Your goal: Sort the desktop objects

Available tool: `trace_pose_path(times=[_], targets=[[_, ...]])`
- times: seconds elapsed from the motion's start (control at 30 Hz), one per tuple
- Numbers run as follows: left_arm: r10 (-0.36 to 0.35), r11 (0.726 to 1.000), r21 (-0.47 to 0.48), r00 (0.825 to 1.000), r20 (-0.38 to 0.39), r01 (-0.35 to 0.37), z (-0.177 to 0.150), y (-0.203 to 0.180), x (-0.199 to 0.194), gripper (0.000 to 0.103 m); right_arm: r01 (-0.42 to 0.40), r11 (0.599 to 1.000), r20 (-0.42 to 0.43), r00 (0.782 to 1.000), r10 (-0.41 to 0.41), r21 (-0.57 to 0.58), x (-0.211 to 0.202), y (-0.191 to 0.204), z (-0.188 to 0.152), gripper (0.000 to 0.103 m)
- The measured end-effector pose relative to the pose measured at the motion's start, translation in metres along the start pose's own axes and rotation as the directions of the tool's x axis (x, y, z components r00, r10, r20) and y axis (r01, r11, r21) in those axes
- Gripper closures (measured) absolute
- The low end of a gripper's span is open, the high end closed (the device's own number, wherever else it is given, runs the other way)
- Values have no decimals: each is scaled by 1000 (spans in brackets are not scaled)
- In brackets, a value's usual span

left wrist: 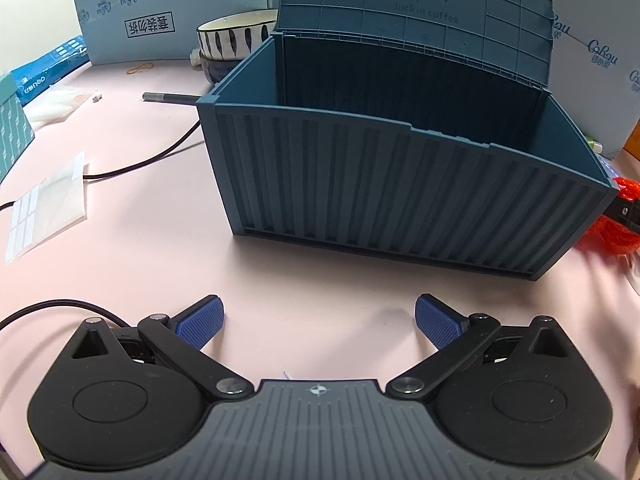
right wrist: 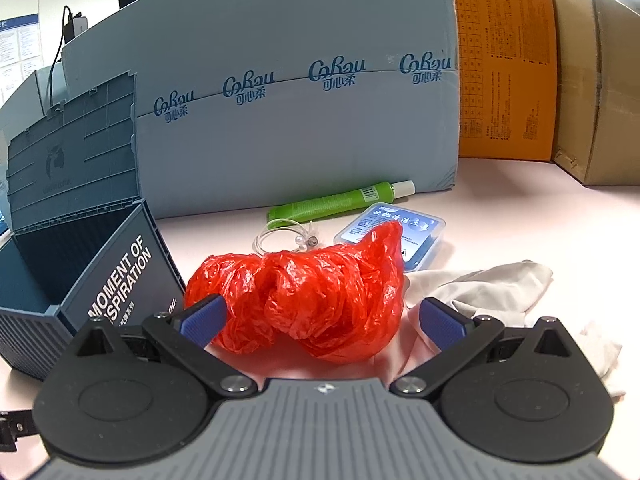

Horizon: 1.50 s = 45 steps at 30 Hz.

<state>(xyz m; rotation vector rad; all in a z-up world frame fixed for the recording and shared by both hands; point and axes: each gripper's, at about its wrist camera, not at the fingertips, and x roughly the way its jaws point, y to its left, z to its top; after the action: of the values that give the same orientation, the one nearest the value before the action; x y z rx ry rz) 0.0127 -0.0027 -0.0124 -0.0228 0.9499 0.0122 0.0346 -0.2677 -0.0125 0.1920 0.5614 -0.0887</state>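
Note:
A dark blue container-style storage box stands on the pink desk with its lid tipped back; what lies inside is hidden. My left gripper hovers open in front of its ribbed wall, nothing between the fingers. In the right wrist view a crumpled red plastic bag lies just right of the box. My right gripper is open, its blue pads on either side of the bag's near part. The bag also shows at the far right of the left view.
Behind the bag lie a green tube, a clear blue-labelled case, a looped clear cord and white cloth. Left of the box: a striped bowl, a pen, a black cable, a sticker sheet. Cartons wall the back.

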Motion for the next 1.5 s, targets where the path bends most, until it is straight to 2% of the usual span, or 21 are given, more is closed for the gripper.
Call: trace_pose_path(times=[0.37, 0.87, 1.13, 1.27, 1.5], targets=[[-3, 1000, 29, 1000, 12, 2, -7, 6, -3, 0, -1, 999, 0, 1000, 1, 37, 3, 1, -1, 0], [12, 1000, 18, 1000, 11, -12, -9, 16, -3, 0, -29, 999, 7, 1000, 30, -21, 13, 10, 2, 0], [15, 1000, 26, 1000, 15, -15, -8, 14, -5, 0, -65, 995, -9, 998, 66, 69, 15, -5, 1, 0], [11, 999, 36, 1000, 18, -11, -10, 11, -8, 0, -53, 994, -18, 998, 55, 99, 14, -10, 0, 0], [10, 999, 49, 1000, 25, -11, -11, 10, -11, 0, 66, 998, 25, 997, -67, 15, 3, -7, 3, 0]])
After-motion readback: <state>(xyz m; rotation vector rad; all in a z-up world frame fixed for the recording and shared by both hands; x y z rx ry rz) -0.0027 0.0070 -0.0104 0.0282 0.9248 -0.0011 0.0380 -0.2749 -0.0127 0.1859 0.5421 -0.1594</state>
